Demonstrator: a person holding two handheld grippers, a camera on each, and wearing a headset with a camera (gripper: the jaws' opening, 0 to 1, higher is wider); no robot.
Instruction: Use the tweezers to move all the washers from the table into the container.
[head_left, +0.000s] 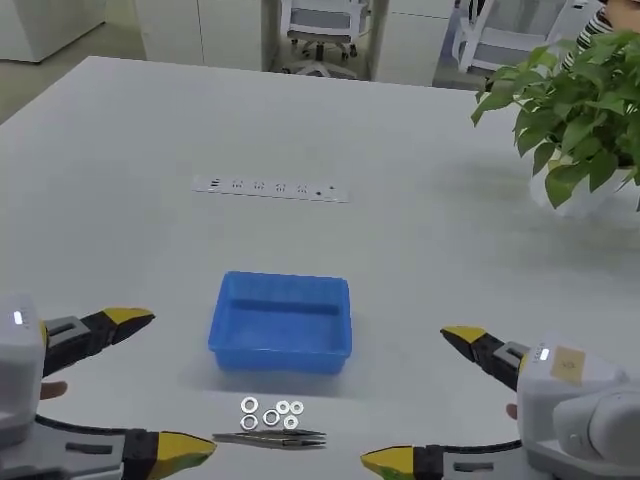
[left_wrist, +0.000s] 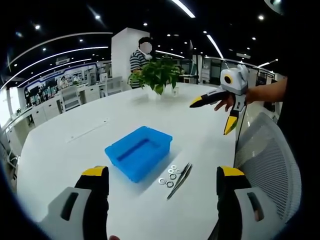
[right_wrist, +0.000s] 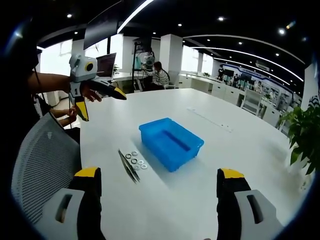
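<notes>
One power strip (head_left: 270, 188) beyond blue container (head_left: 280, 322)

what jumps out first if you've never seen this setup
The bright blue container near the middle of the white table catches the eye first, and it looks empty. Just in front of it, a small cluster of washers lies beside a pair of tweezers. The left gripper and right gripper flank them, yellow-tipped fingers spread wide, holding nothing.
</notes>
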